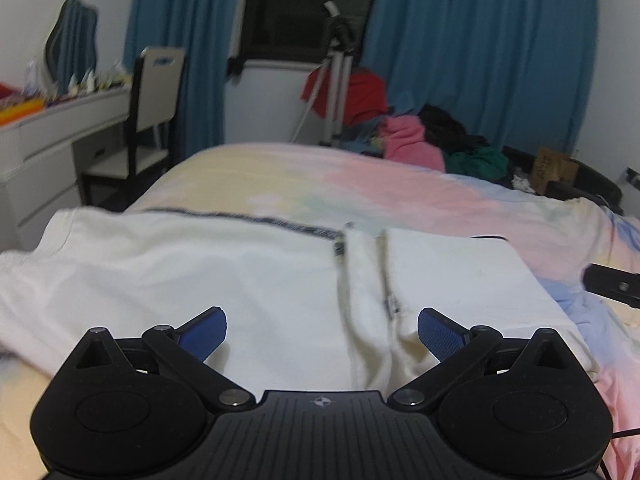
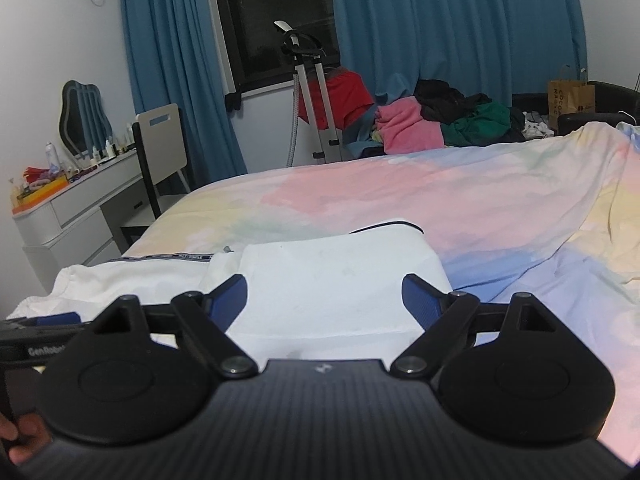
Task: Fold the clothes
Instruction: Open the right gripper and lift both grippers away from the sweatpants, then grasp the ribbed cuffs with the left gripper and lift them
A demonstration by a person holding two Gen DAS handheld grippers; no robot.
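A white garment (image 1: 200, 280) with a dark trimmed edge lies spread on the pastel bedspread (image 1: 360, 176). Its right part is folded over into a flat panel (image 1: 460, 276), and a zipper or cord runs down the middle. My left gripper (image 1: 322, 330) is open and empty, hovering just above the garment's near edge. In the right wrist view the folded white panel (image 2: 332, 280) lies straight ahead. My right gripper (image 2: 324, 300) is open and empty above it. The left gripper (image 2: 40, 334) shows at the far left of that view.
A heap of unfolded clothes (image 2: 432, 120), pink, red, black and green, lies at the bed's far side beside a tripod (image 2: 316, 92). A white desk (image 2: 76, 208) and chair (image 2: 160, 152) stand to the left. A brown paper bag (image 2: 570, 96) stands at the back right. Blue curtains hang behind.
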